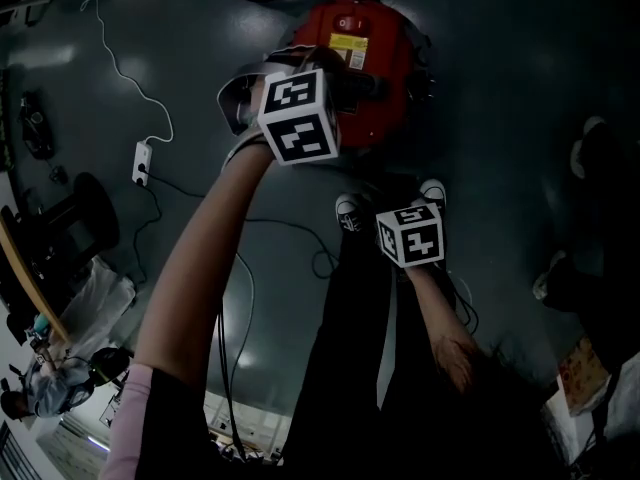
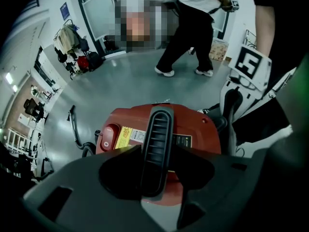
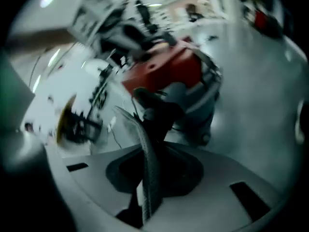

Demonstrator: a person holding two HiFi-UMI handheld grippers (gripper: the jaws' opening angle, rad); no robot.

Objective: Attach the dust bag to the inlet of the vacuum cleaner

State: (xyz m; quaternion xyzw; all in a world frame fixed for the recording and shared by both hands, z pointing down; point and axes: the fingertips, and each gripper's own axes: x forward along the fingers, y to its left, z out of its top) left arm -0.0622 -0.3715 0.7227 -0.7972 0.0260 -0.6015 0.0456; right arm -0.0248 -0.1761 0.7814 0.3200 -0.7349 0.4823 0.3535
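The red vacuum cleaner (image 1: 372,63) stands on the dark floor at the top centre of the head view. My left gripper (image 1: 297,118) hangs right over it, pointing steeply down. In the left gripper view its jaws (image 2: 158,151) are shut on the black ribbed carry handle (image 2: 157,129) on the red lid. My right gripper (image 1: 410,233) hovers nearer to me, apart from the machine. Its own view is blurred: the jaws (image 3: 145,110) stand only slightly apart, with nothing between them, facing the vacuum cleaner (image 3: 169,66). I see no dust bag in any view.
A white power strip (image 1: 141,161) with a white cable lies on the floor at left, and a black cable (image 1: 300,230) runs toward my shoes (image 1: 349,212). Another person (image 2: 188,28) stands beyond the vacuum. A black hose (image 2: 77,129) lies beside its left side.
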